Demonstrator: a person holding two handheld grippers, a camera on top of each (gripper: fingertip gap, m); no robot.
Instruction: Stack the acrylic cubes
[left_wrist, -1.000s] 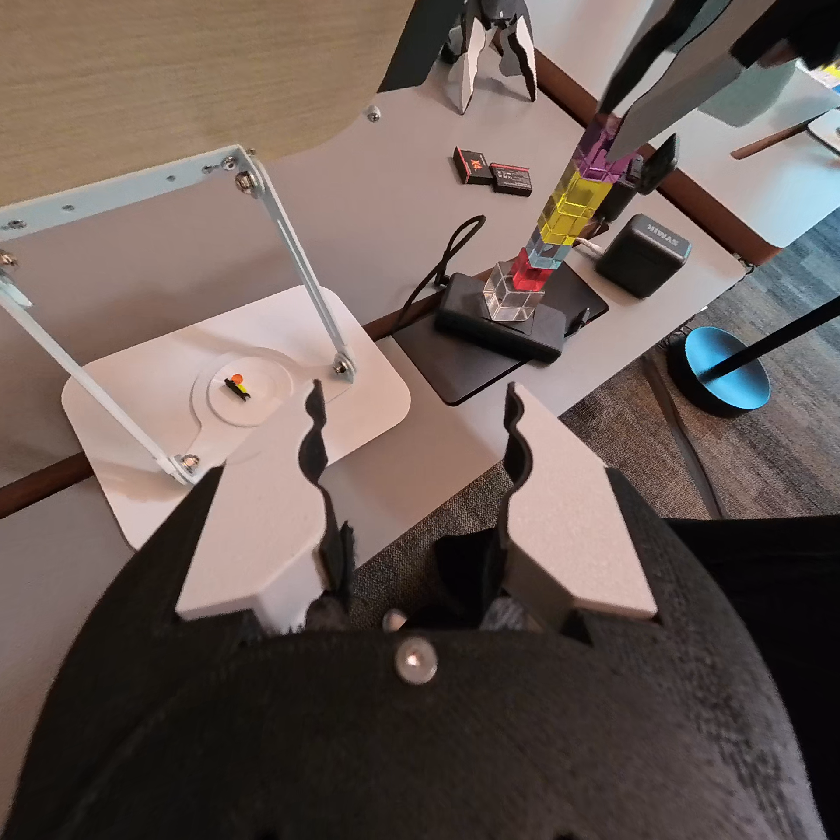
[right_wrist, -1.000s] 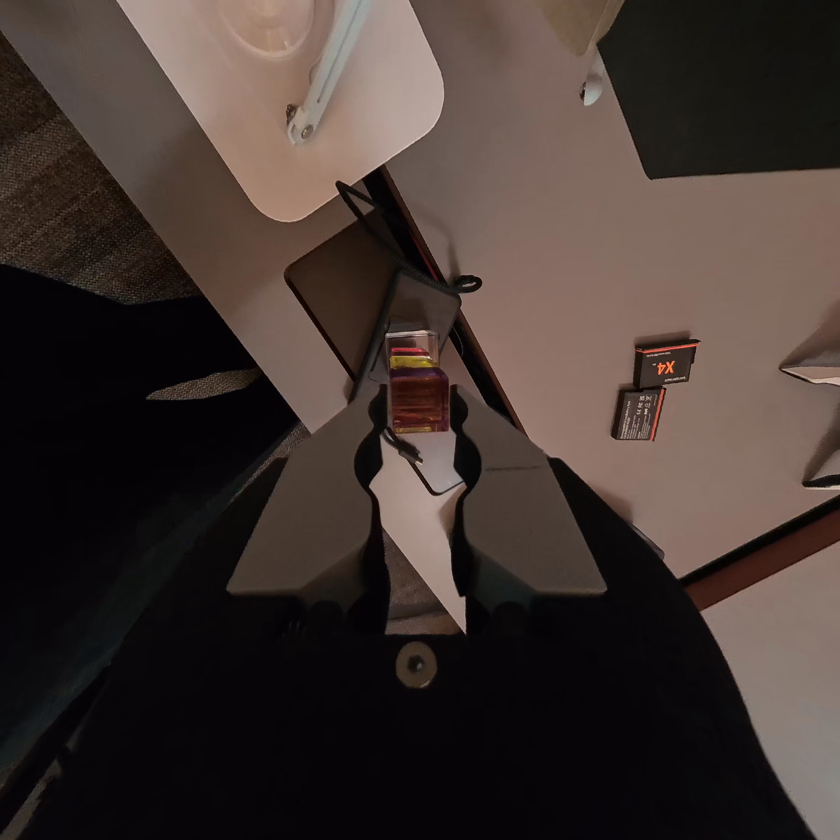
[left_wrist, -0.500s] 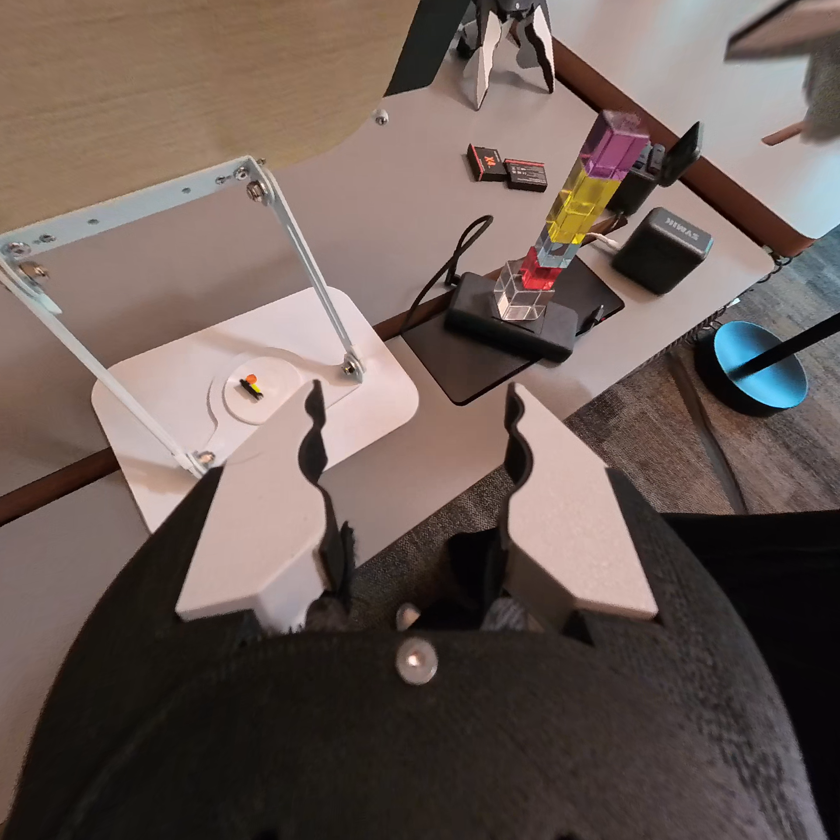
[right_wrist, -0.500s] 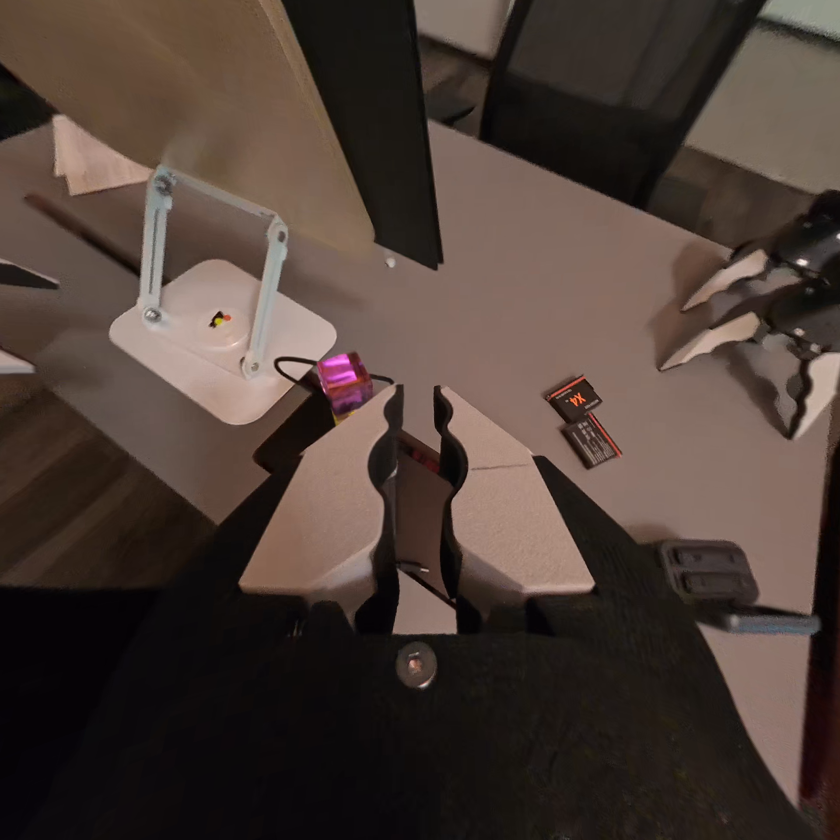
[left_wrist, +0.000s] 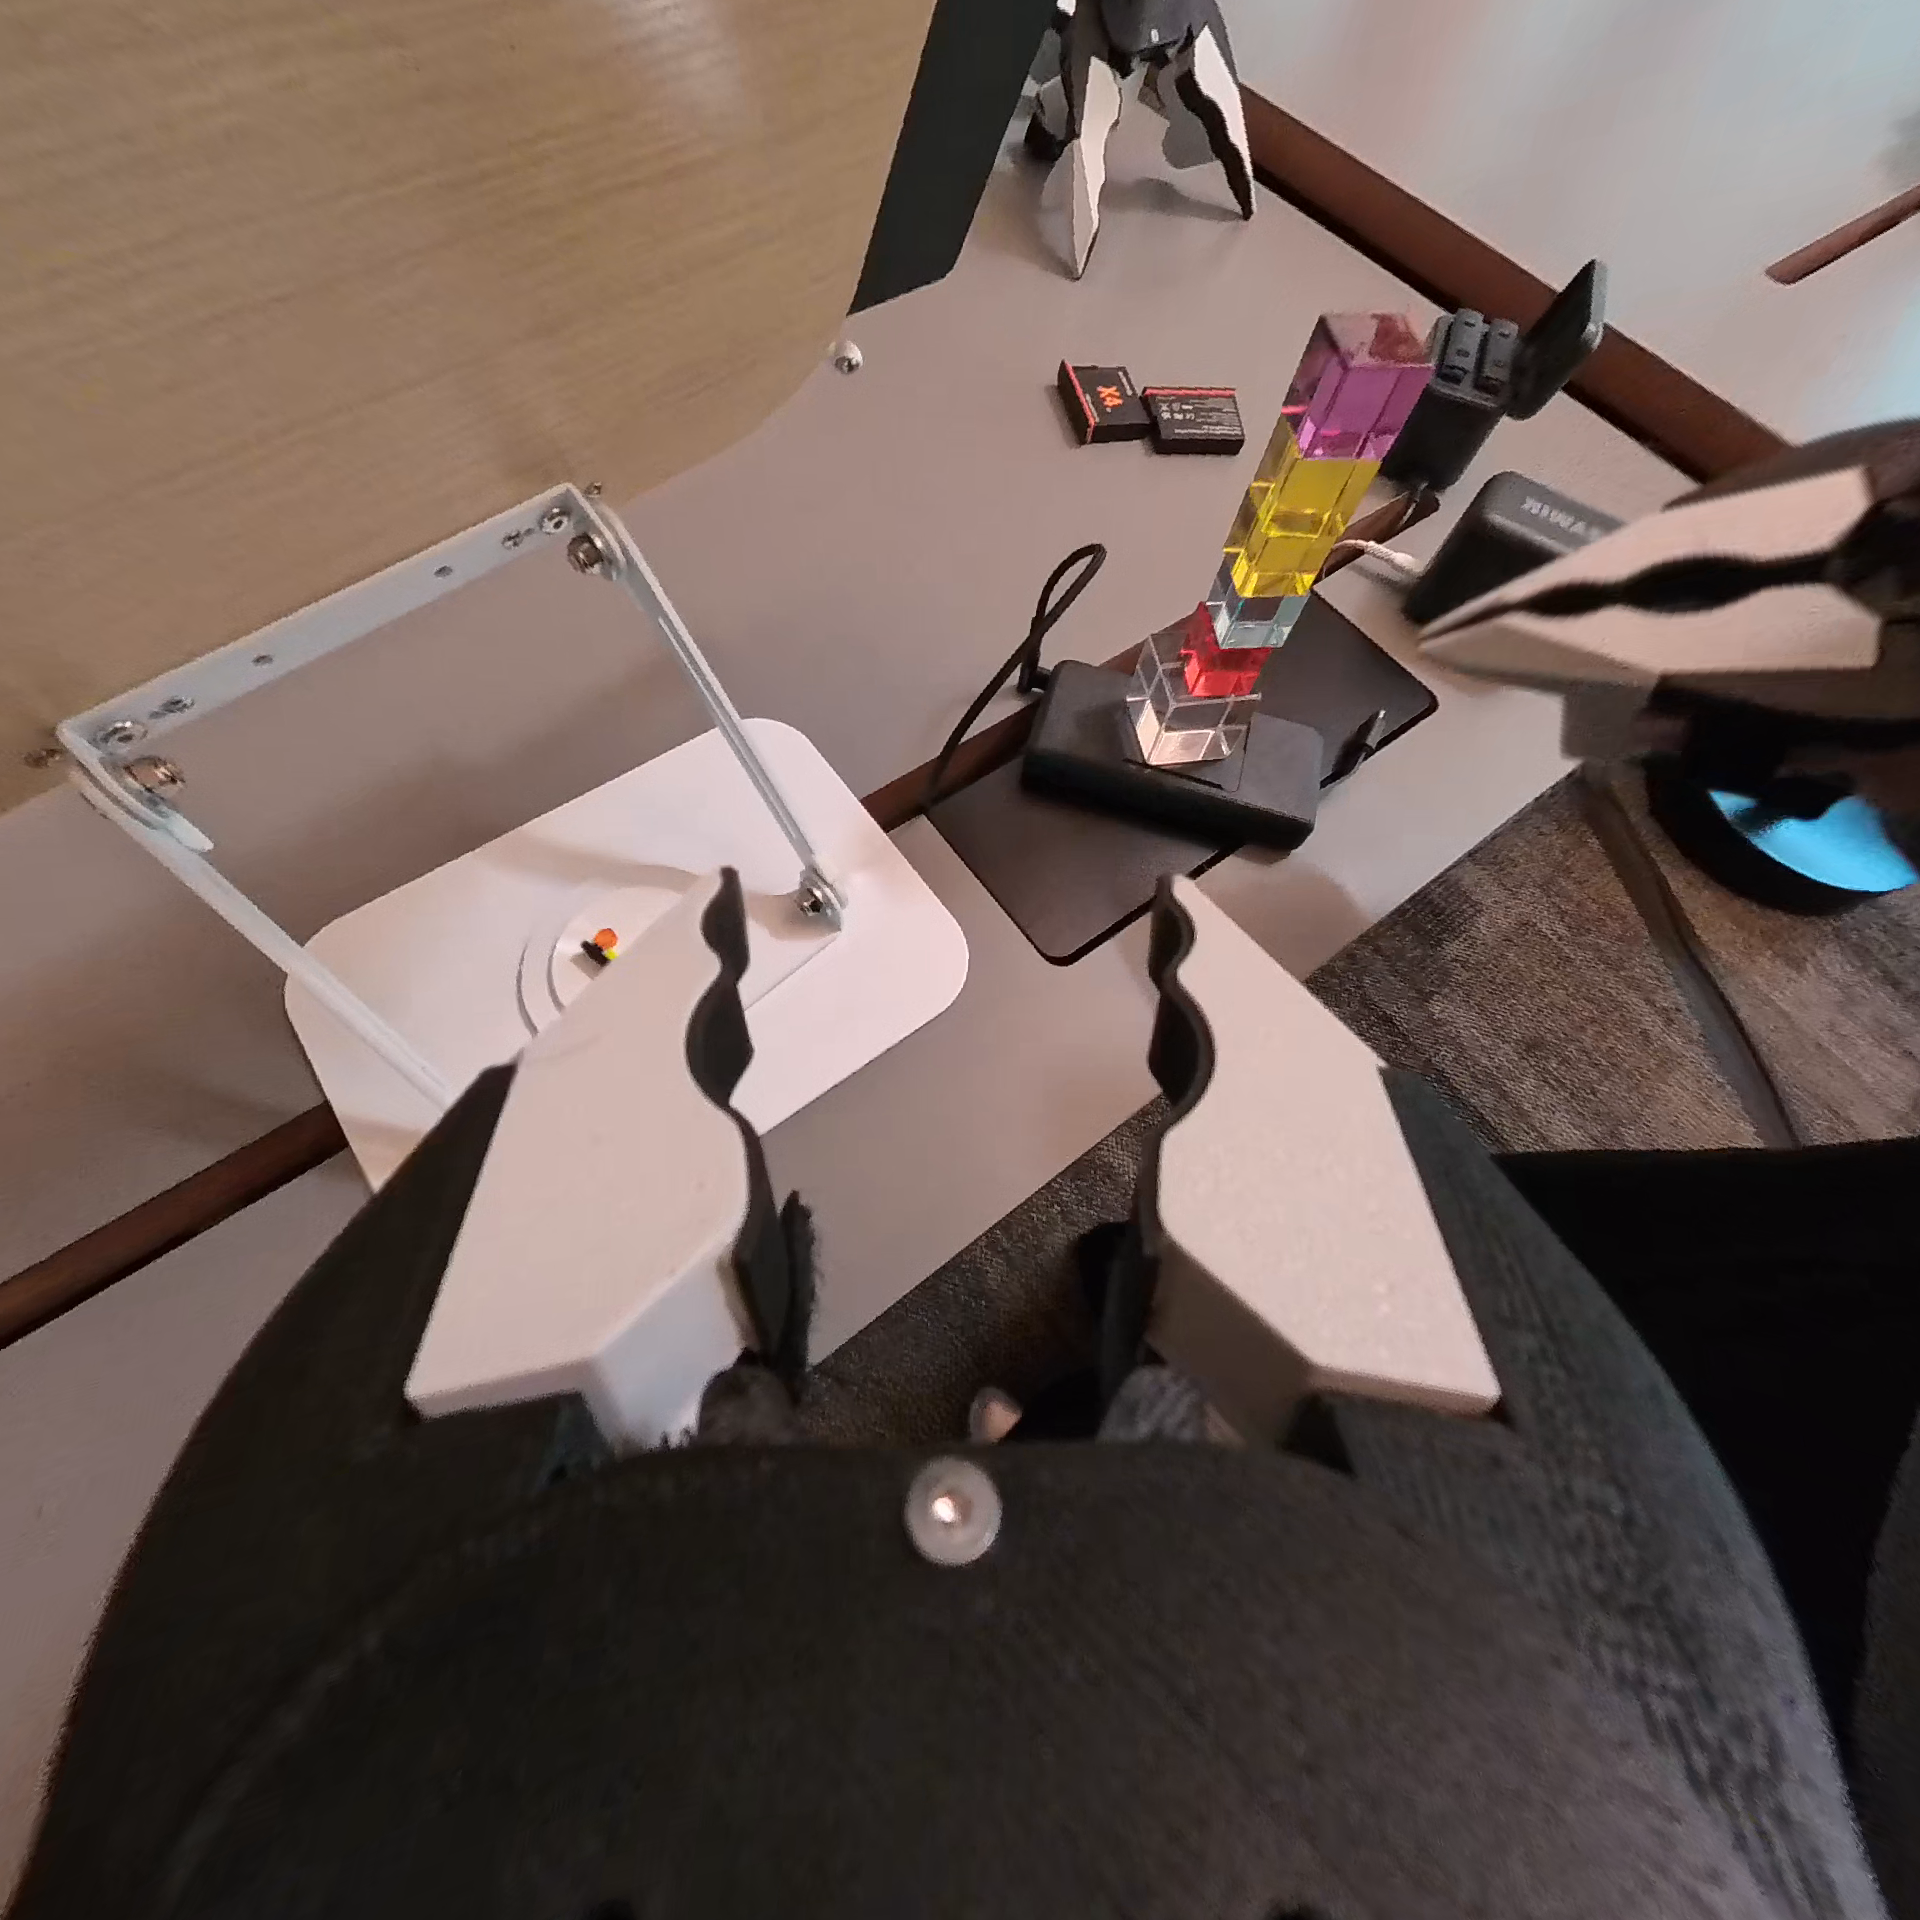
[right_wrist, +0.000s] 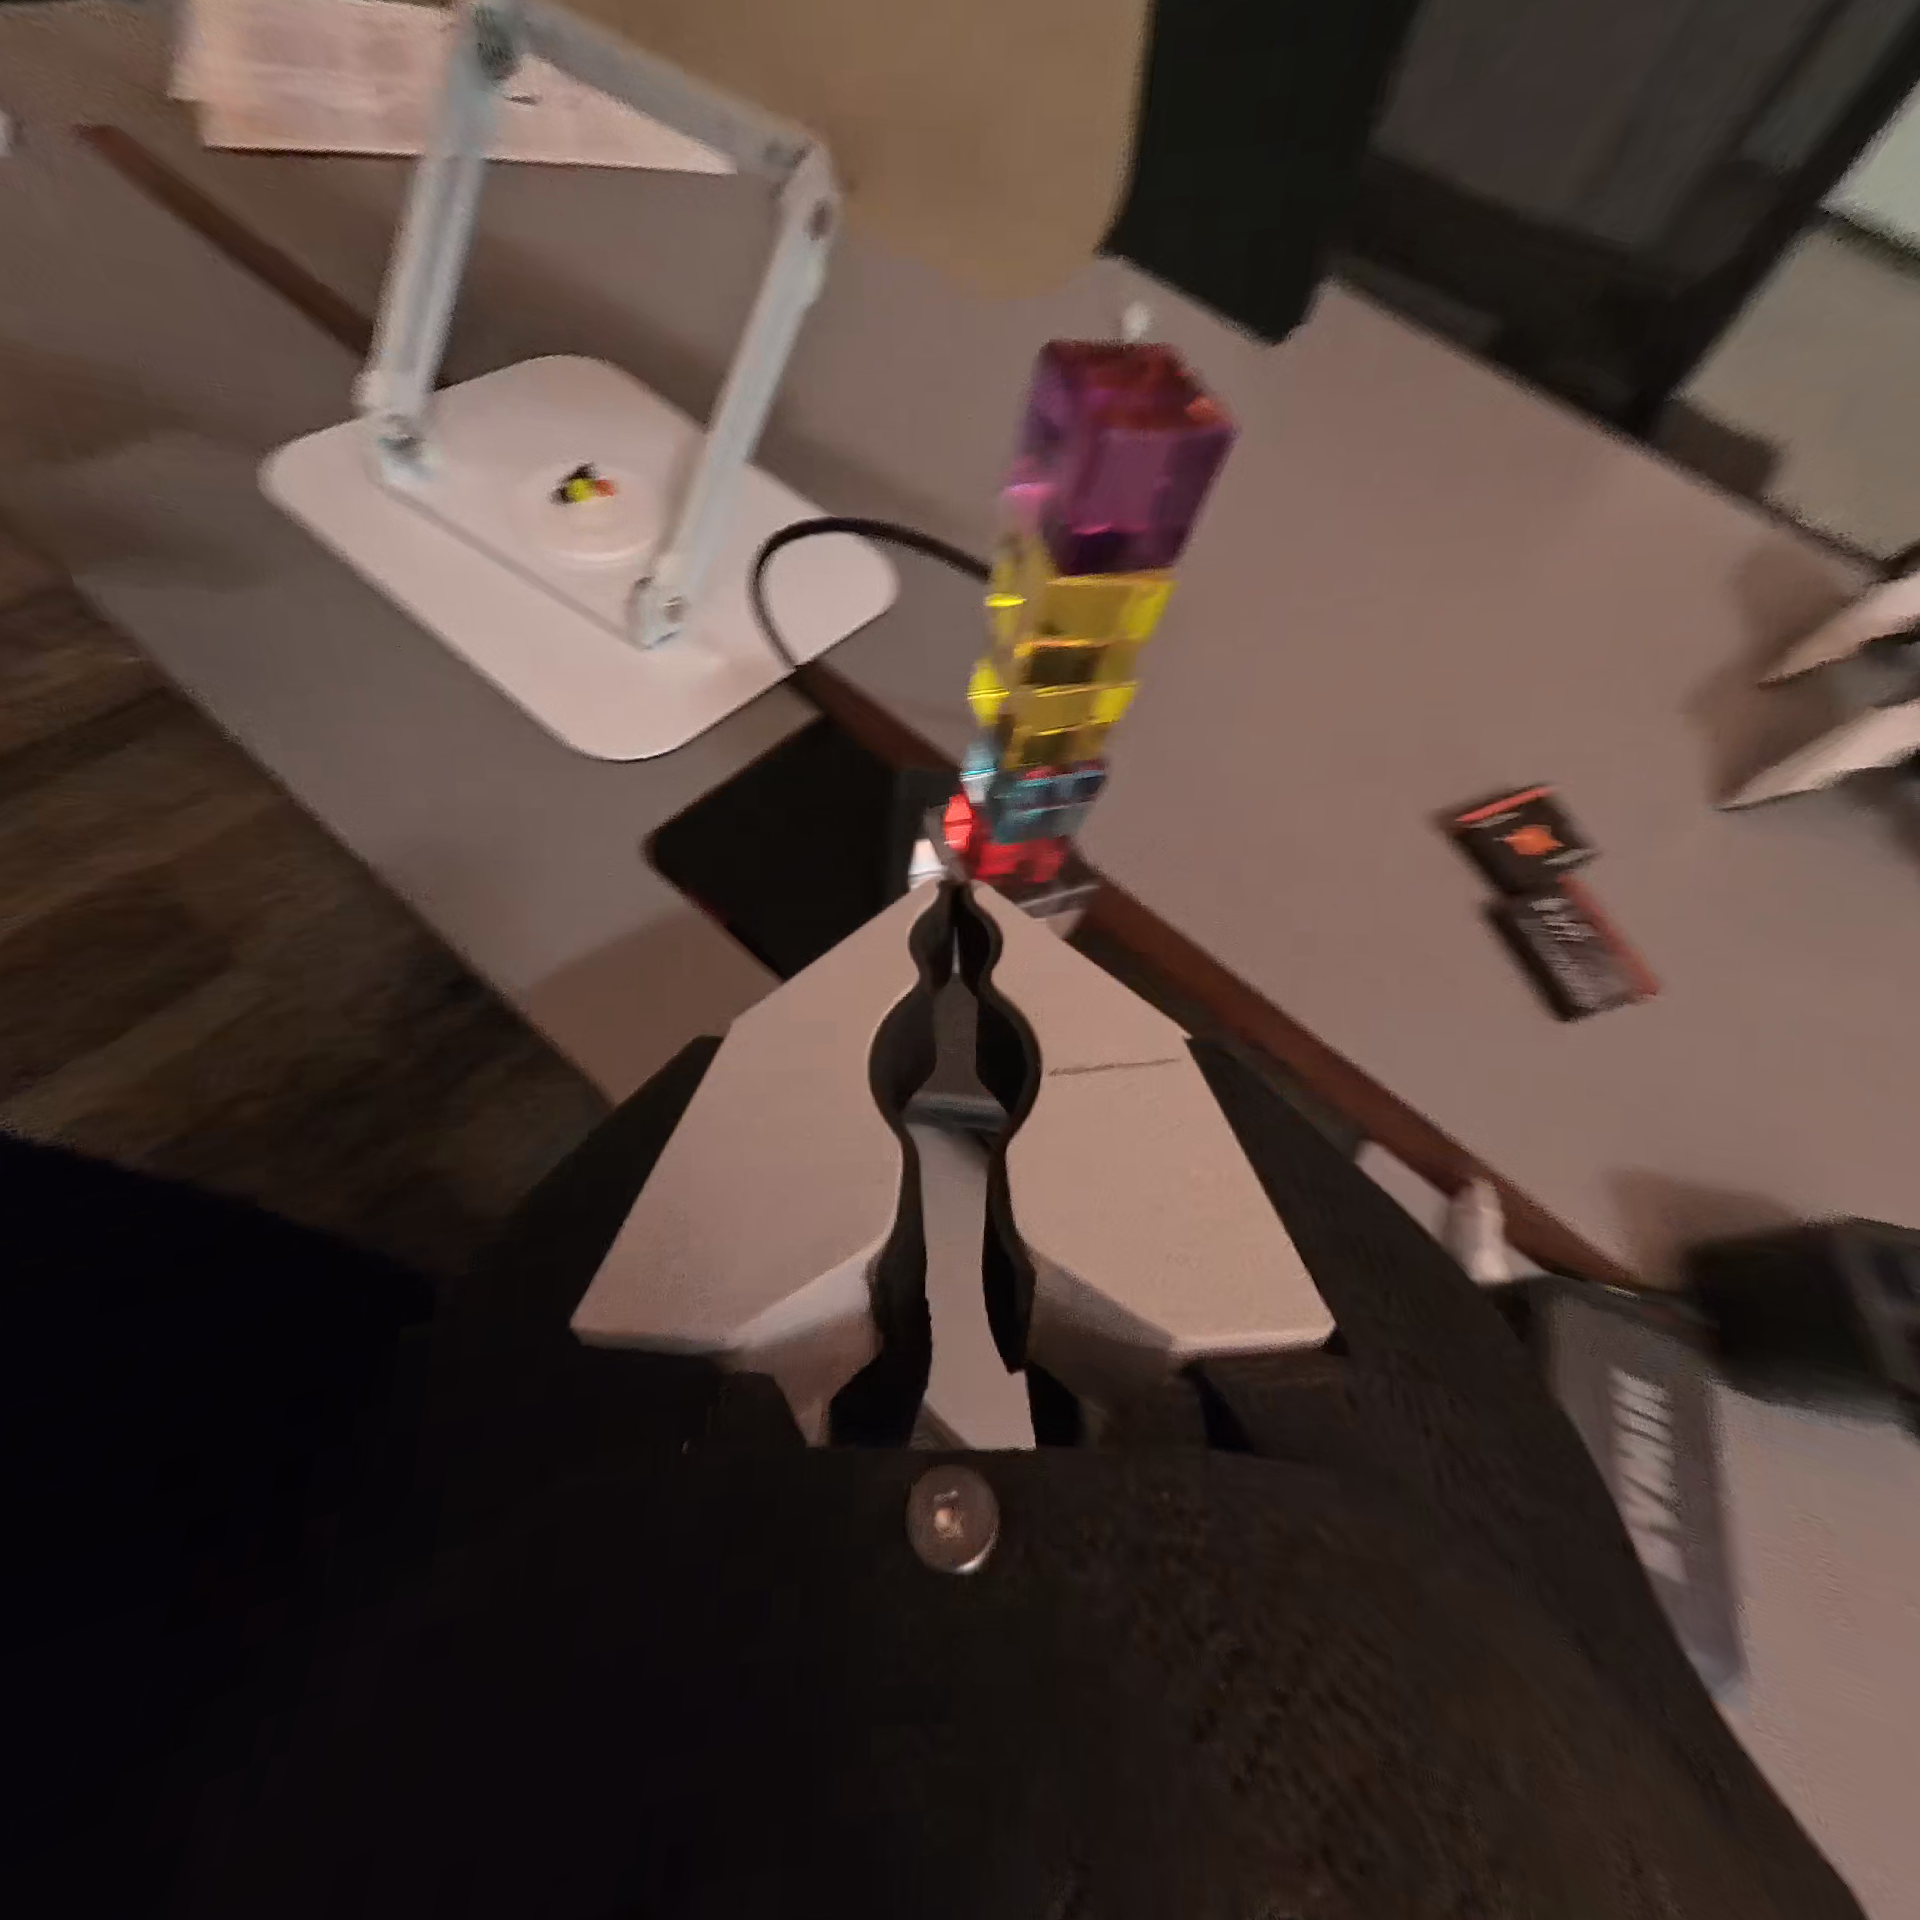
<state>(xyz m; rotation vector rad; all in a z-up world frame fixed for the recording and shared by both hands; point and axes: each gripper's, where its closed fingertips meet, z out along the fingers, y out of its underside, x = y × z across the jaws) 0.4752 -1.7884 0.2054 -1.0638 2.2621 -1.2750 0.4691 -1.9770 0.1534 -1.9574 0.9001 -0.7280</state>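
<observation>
Beyond the right gripper (right_wrist: 954, 906), a tower of translucent coloured cubes (right_wrist: 1081, 644) is standing.
Its fingers are pressing together on nothing; the left gripper (left_wrist: 943, 904) is hovering spread wide, holding nothing.

Each claw (left_wrist: 940, 914) has pale grey fingers (left_wrist: 582, 1174) with wavy black pads, a rough black body, one silver screw (left_wrist: 951, 1509); the clothing looks black.

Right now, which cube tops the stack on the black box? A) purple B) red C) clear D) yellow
A: the purple cube sits at the top of the stack, above the yellow cubes, with a pale blue one, the red cube and the clear cube below, the last resting on the black box.
</observation>
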